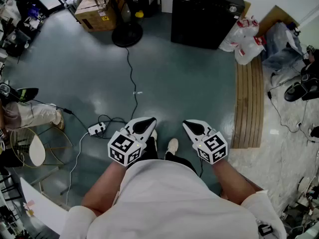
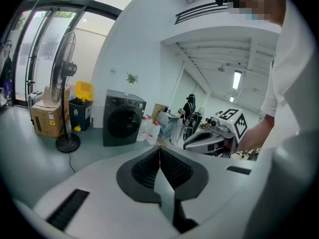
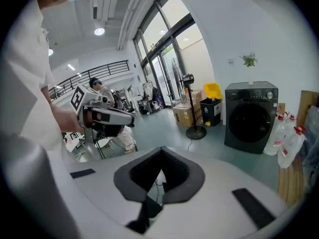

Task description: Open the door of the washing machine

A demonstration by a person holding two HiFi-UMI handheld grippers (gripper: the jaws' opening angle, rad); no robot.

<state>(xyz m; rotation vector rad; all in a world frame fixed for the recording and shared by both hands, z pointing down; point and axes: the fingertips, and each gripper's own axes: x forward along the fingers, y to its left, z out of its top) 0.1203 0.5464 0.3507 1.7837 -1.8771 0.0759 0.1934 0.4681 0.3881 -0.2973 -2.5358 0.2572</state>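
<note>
The dark grey washing machine (image 1: pixel 204 14) stands against the far wall, several steps away, and its round door (image 2: pixel 121 123) is closed. It also shows in the right gripper view as the washing machine (image 3: pixel 249 116) at the right. My left gripper (image 1: pixel 144 125) and right gripper (image 1: pixel 194 127) are held side by side close to the body, above the floor. Both point toward the machine. The left gripper (image 2: pixel 159 151) has its jaws together with nothing in them. The right gripper (image 3: pixel 160 151) is likewise shut and empty.
A standing fan (image 1: pixel 127 34) with a cable across the floor, a cardboard box (image 1: pixel 97 11) and a black bin stand left of the machine. White jugs (image 1: pixel 246 39) and wooden planks (image 1: pixel 247 103) lie to its right. A power strip (image 1: pixel 97 128) sits near my feet.
</note>
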